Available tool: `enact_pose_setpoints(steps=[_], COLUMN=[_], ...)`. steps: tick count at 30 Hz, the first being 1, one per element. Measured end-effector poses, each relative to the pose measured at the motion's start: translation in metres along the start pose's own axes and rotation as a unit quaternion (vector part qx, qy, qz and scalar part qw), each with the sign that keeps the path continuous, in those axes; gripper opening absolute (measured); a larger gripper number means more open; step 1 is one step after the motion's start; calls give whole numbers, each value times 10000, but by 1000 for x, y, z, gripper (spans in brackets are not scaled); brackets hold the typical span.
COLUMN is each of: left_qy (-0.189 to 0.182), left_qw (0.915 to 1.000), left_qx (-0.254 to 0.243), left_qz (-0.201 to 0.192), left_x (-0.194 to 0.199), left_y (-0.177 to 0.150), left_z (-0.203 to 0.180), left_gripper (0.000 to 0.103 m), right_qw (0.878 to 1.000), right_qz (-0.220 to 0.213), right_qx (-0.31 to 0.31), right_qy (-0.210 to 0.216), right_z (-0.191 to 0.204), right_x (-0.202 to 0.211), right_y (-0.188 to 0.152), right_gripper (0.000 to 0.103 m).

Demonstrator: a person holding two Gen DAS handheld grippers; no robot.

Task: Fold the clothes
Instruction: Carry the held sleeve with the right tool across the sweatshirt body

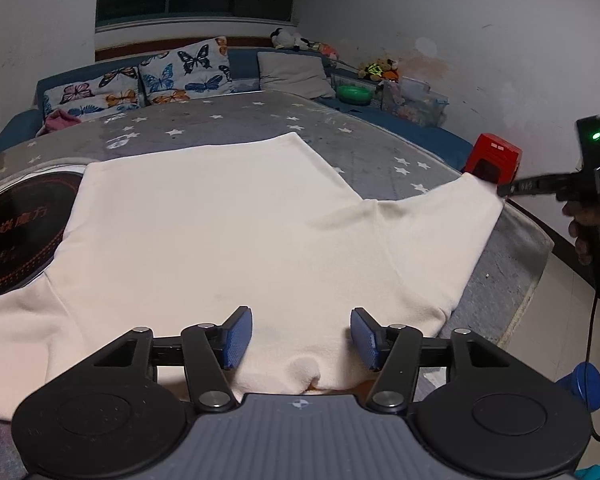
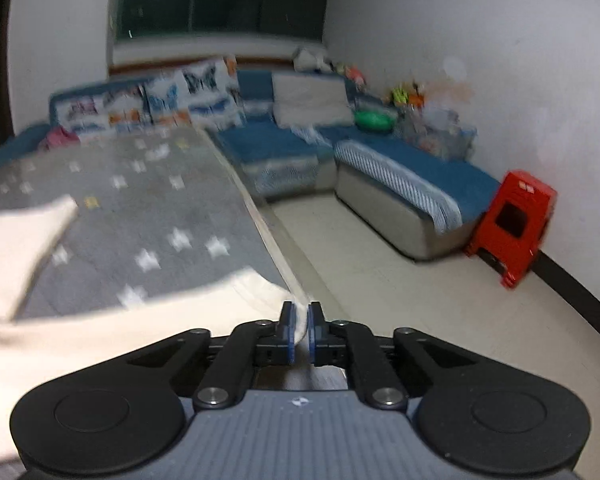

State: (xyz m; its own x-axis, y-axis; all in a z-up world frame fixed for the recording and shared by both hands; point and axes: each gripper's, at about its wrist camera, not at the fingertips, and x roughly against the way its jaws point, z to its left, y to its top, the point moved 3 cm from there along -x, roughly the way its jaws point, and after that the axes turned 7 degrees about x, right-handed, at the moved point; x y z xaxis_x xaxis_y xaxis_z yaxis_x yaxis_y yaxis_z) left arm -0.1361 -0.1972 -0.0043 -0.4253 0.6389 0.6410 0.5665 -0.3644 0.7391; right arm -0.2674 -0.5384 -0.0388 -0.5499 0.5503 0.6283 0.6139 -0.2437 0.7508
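The left gripper (image 1: 301, 338) hangs released, its blue pads spread wide over the near edge of the cream shirt (image 1: 228, 216), at what looks like the collar, and grips nothing. The shirt lies flat on the star-patterned table cover (image 1: 380, 148), its body running away from this gripper toward the sofa (image 2: 400, 176). To the shirt's right, the right gripper (image 2: 299, 332) is clenched on the tip of the right sleeve (image 1: 452, 208), which stretches sideways toward the table edge, across the shirt's long axis. Judging by this, the coming fold carries that sleeve leftward over the body, so the right hand is the one placed to act. A red stool (image 2: 512, 228) stands beyond, by the wall.
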Motion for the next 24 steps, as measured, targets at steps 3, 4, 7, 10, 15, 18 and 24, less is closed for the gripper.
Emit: enact_pose_setpoints(steps=[3, 4, 7, 10, 15, 18, 24], left_qy=[-52, -71, -95, -130, -203, -241, -357], left_qw=[10000, 10000, 9999, 9998, 9997, 9997, 9993], left_qx=[-13, -17, -66, -125, -91, -55, 20], left_qz=[5, 8, 32, 21, 44, 53, 66], left_x=[2, 3, 5, 9, 14, 17, 21], left_y=[-1, -2, -4, -7, -10, -12, -15], left_z=[0, 0, -1, -3, -1, 0, 3], left_gripper=[58, 58, 58, 58, 58, 58, 58], right_qw=[9999, 9999, 9981, 9875, 9592, 9441, 9340], right_qz=[43, -28, -274, -405, -454, -540, -325], right_qx=[-98, -109, 166, 490, 1154, 1587, 1929], right_qy=[-44, -7, 520, 1445, 2542, 2840, 2989], right_z=[-3, -2, 18, 53, 125, 161, 187], right_x=[0, 5, 23, 37, 42, 45, 38], right_y=[-3, 0, 12, 22, 29, 32, 20], right_gripper=[10, 11, 19, 20, 20, 19, 18])
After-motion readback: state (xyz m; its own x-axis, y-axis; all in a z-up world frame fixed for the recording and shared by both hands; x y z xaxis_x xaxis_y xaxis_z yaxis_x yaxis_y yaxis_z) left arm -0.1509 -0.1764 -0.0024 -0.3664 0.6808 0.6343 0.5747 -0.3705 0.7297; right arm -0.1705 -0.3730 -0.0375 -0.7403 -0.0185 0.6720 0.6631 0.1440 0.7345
